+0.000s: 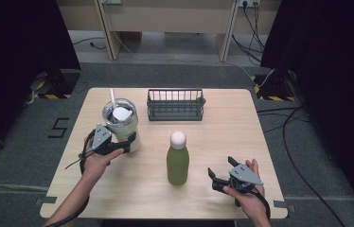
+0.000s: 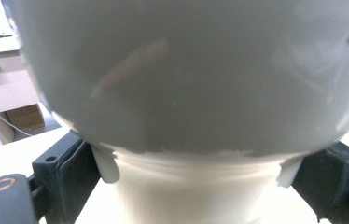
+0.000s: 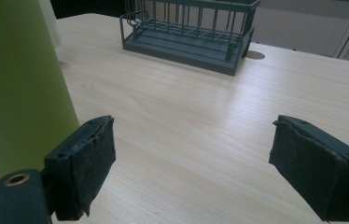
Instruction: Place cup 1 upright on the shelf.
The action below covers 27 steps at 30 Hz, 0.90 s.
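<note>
A cream tumbler (image 1: 120, 120) with a clear lid and a white straw stands at the table's left. My left gripper (image 1: 130, 142) is open, its jaws straddling the tumbler's narrow lower part; the left gripper view shows the tumbler (image 2: 186, 84) very close, with a jaw on each side and a small gap to its base. A green bottle (image 1: 178, 163) with a white cap stands upright in the middle. My right gripper (image 1: 221, 166) is open to the right of the bottle, nothing between its jaws. The right gripper view has the bottle (image 3: 18, 84) just left of the left jaw.
A dark wire basket (image 1: 175, 105) sits empty at the back middle of the wooden table (image 1: 227, 132), also ahead in the right gripper view as the basket (image 3: 189, 32). Bare tabletop lies between the bottle and the basket and at the right.
</note>
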Available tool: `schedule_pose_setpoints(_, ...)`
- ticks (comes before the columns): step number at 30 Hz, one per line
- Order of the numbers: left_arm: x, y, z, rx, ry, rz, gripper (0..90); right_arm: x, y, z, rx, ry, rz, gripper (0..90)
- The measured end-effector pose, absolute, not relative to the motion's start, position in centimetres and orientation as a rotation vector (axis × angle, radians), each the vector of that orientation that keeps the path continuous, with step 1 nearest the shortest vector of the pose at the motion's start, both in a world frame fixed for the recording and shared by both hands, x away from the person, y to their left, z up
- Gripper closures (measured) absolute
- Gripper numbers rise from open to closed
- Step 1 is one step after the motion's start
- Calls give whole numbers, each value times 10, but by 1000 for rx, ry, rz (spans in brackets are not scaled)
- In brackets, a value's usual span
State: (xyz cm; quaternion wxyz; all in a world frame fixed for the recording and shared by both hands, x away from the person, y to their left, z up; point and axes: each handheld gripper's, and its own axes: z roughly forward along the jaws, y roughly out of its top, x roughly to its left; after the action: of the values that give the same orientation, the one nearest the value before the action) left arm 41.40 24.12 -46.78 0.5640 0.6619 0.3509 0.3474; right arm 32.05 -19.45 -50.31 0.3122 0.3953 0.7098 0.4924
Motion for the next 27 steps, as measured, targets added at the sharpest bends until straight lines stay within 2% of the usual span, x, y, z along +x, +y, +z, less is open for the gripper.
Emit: schedule_pose_setpoints(27,436,224,-451,1553,797,816,101,321,-196,-505,1050,1871,1296,140)
